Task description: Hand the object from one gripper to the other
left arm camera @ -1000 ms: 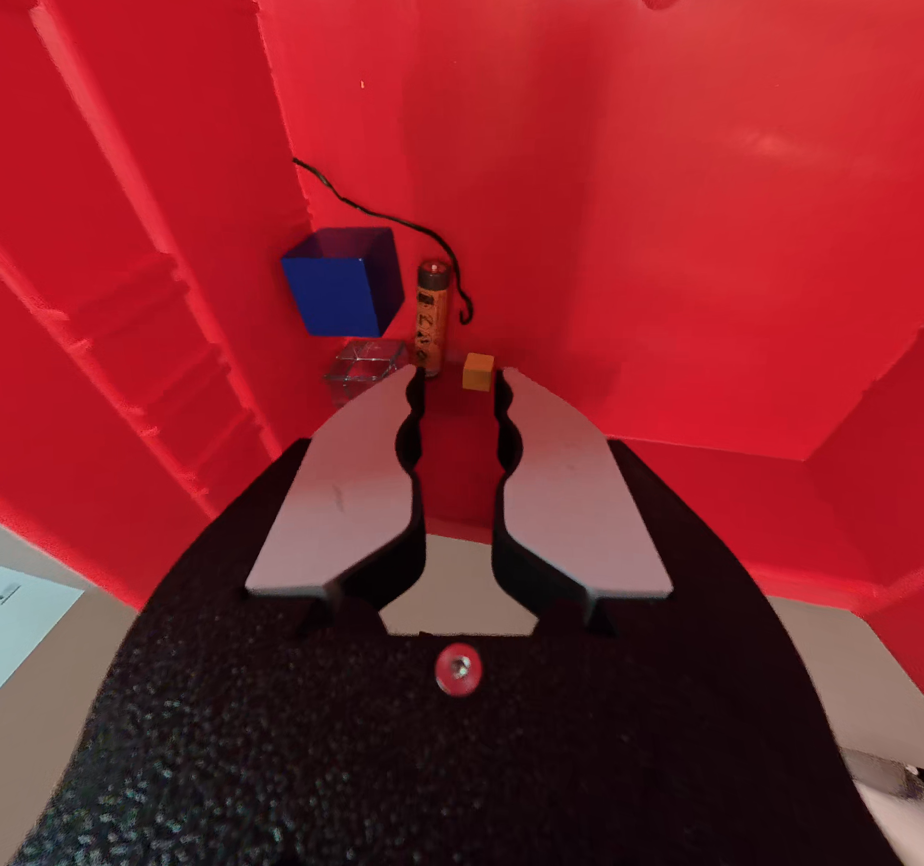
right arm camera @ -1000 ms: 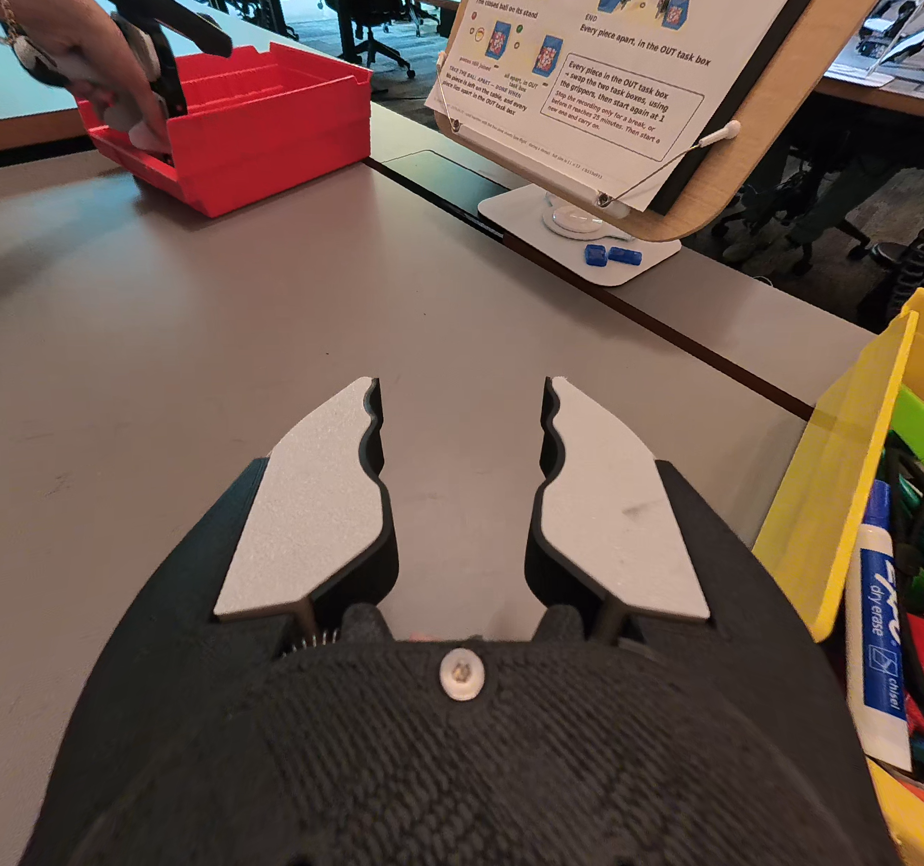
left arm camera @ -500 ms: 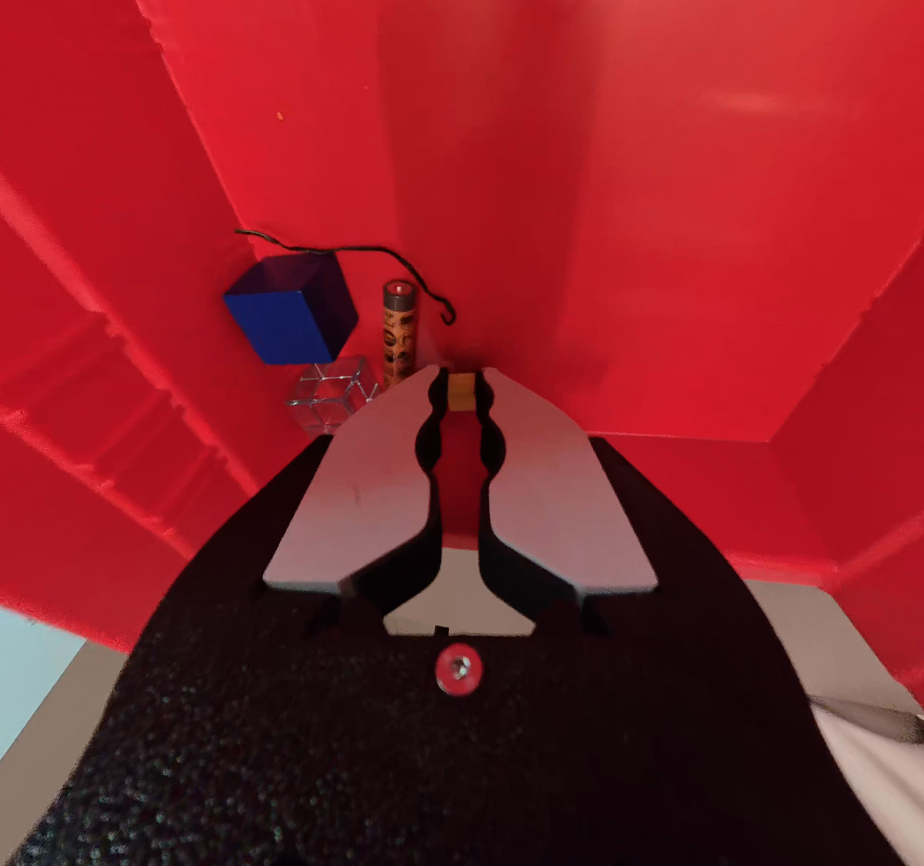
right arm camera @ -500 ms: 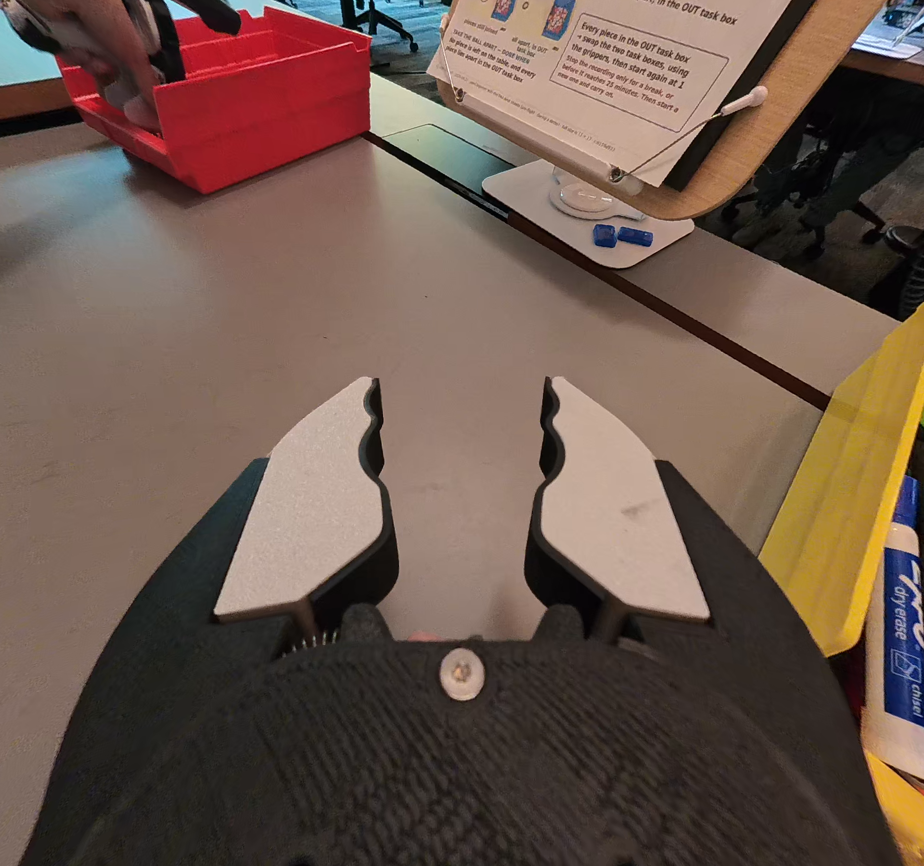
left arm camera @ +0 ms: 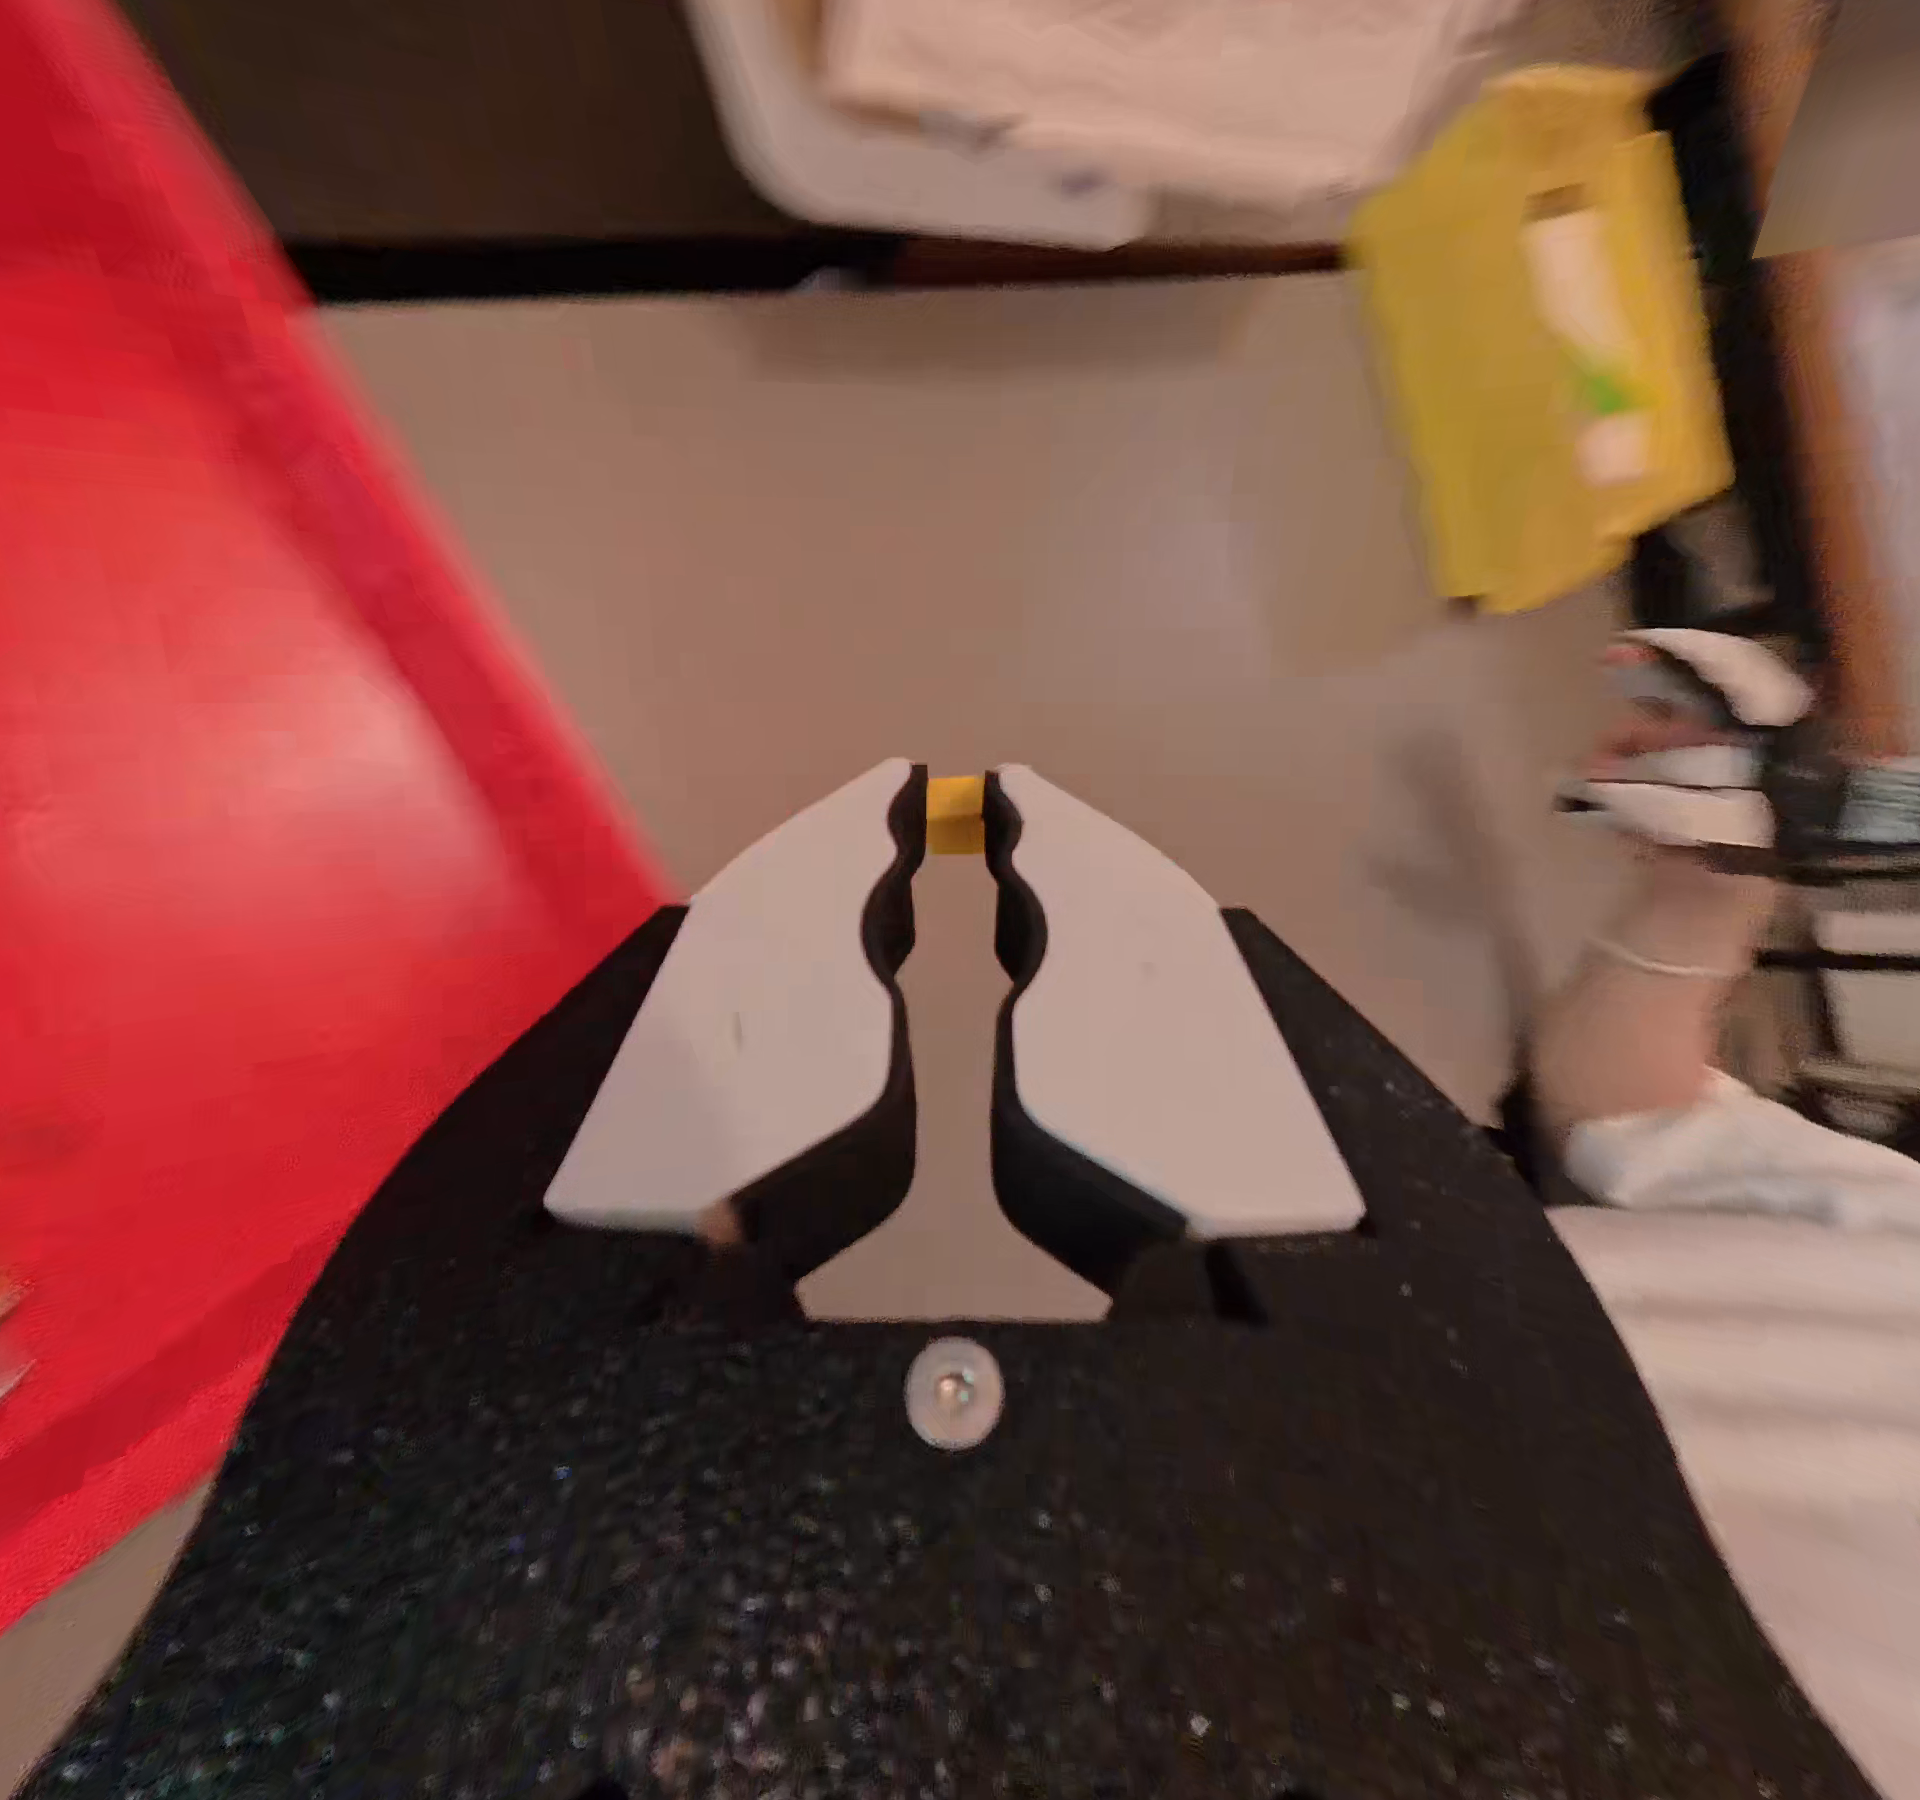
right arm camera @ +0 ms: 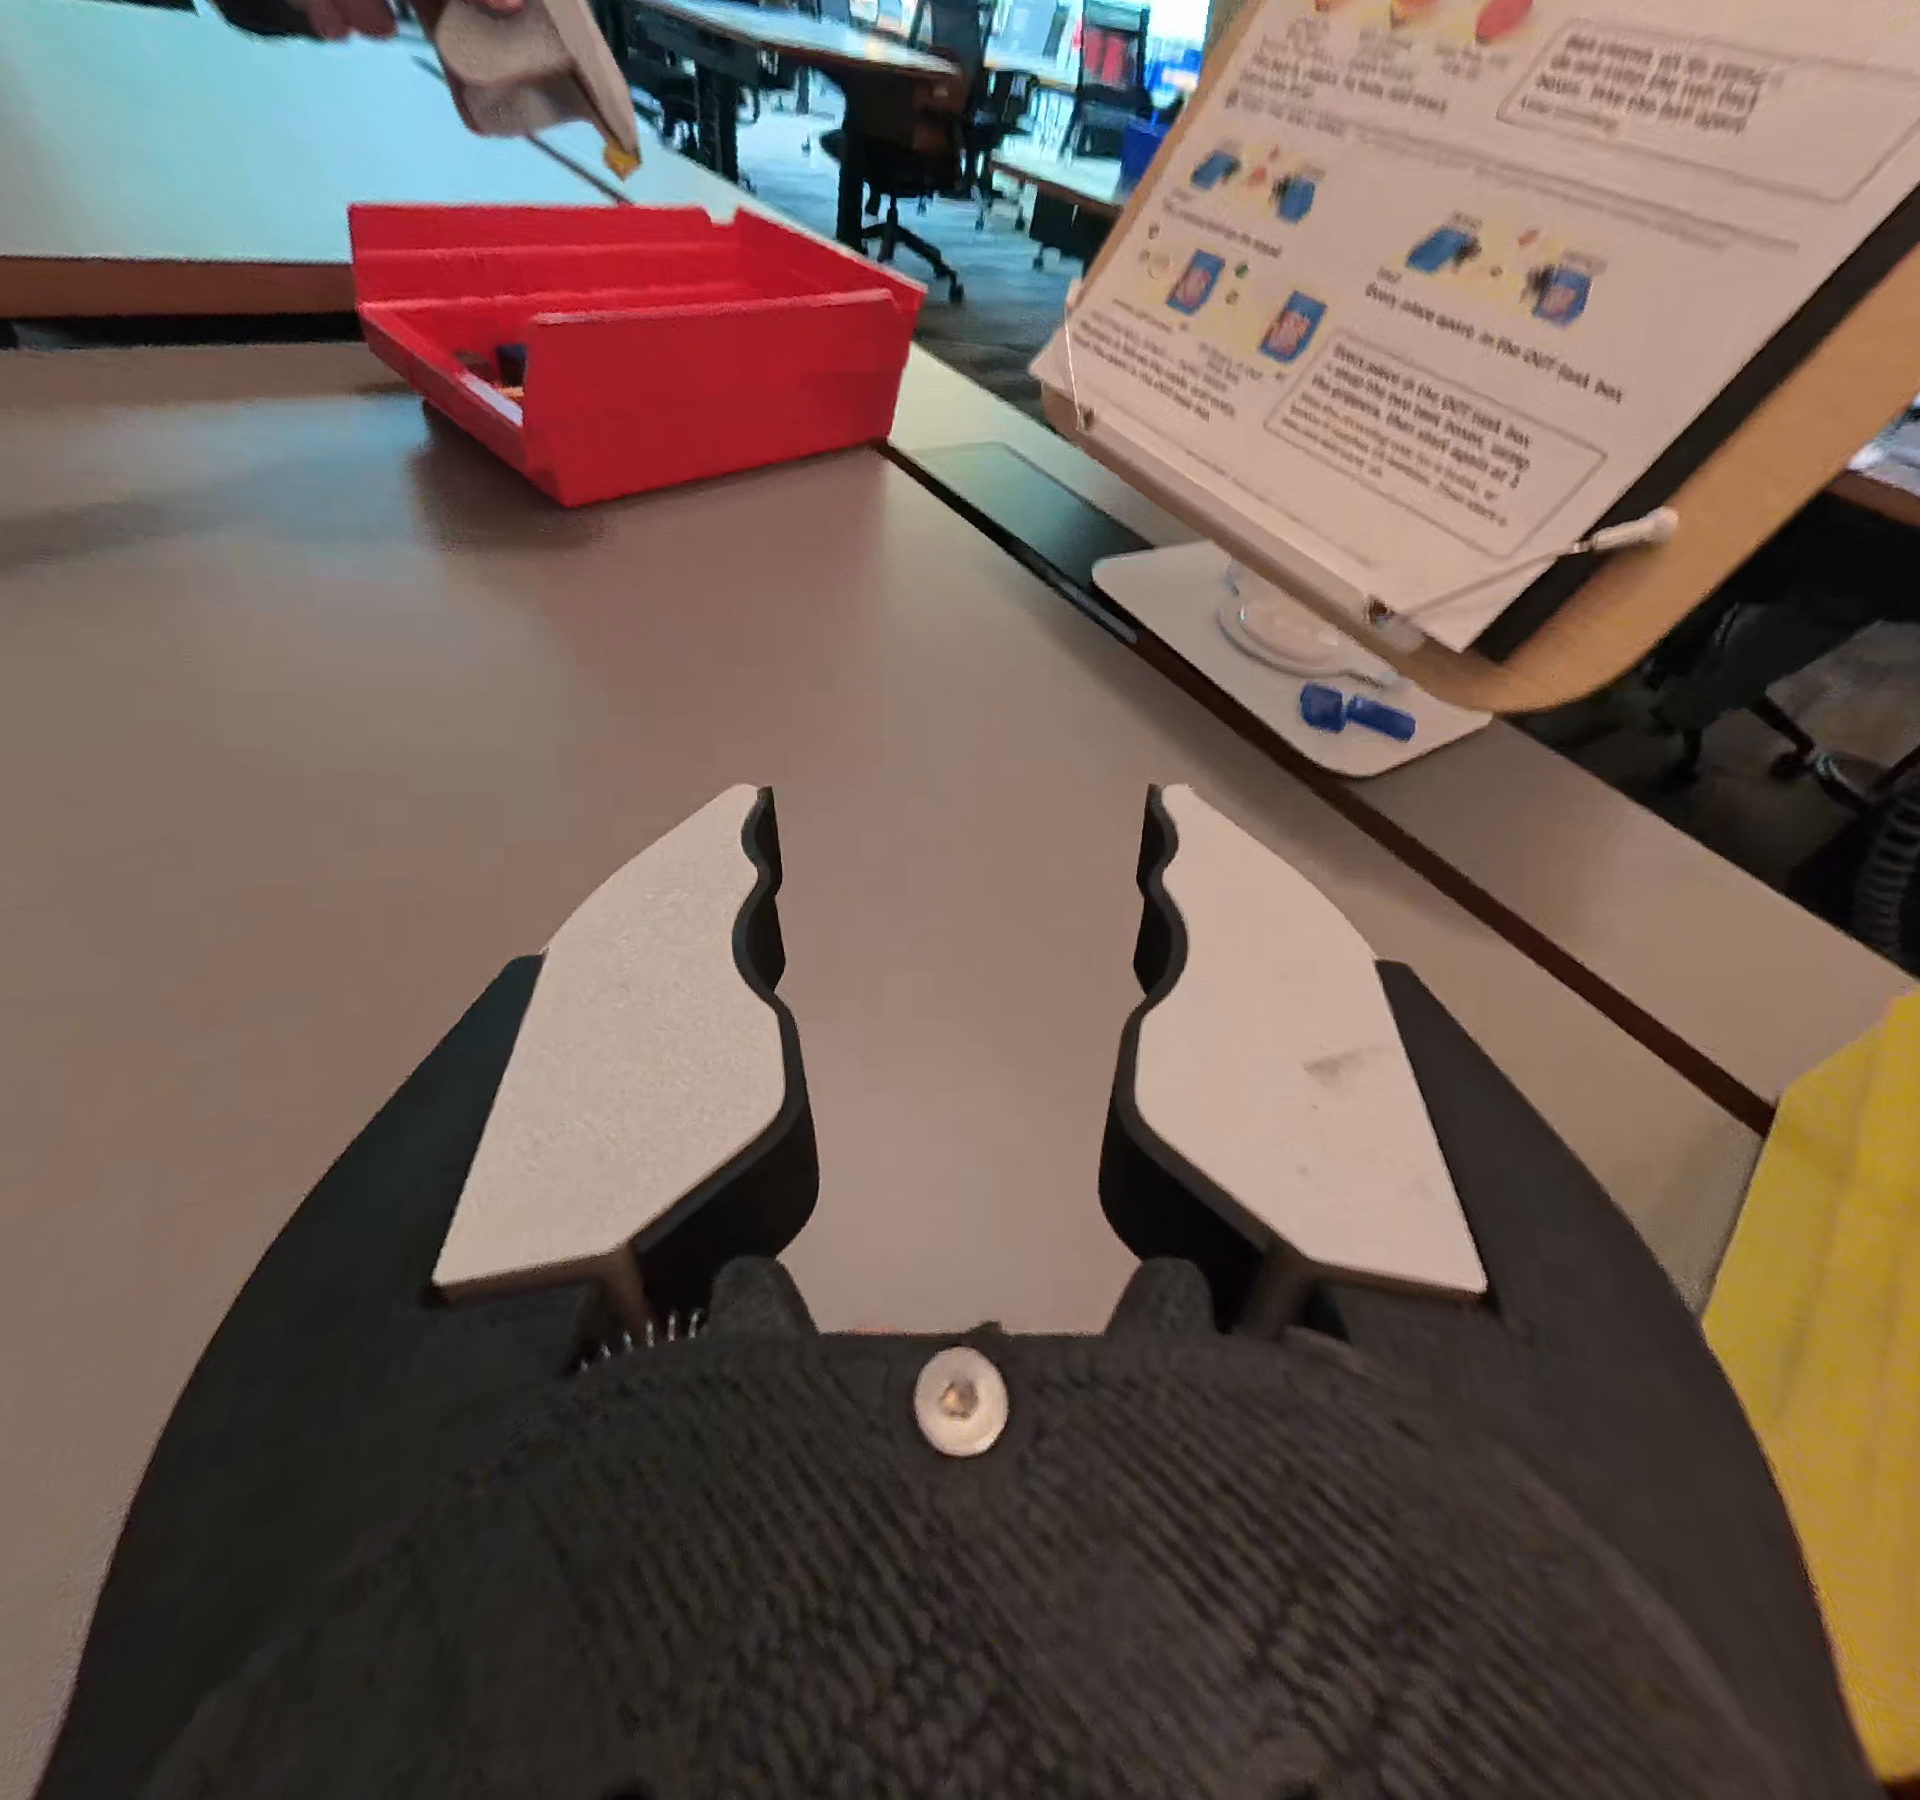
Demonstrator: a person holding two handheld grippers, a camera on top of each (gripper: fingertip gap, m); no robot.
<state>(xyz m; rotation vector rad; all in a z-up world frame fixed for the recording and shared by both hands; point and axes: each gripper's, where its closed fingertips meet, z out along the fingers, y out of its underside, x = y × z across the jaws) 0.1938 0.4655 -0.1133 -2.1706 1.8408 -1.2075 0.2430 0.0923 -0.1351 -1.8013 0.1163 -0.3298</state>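
Moved: since the earlier frame we have lifted the left gripper (left arm camera: pixel 956 800) out of the red bin (right arm camera: pixel 623 337); it now hangs in the air above the bin's far side, with the cube (left arm camera: pixel 954 815) up with it.
Left gripper: nearly closed, its tips pinching the small yellow cube.
Right gripper (right arm camera: pixel 956 877): jaws wide apart, nothing between them, low over the near part of the table (right arm camera: pixel 312 711).
Cube: in the left tips, far left in the right wrist view (right arm camera: pixel 621 158), well apart from our right gripper.
Progress: we judge the pick done; bringing the grippers together, the second grasp and the release are left.
Red bin: on the far left of the table; some small dark pieces lie in its near corner, too small to name.
Yellow bin (right arm camera: pixel 1829 1335): at the near right edge; its contents do not show.
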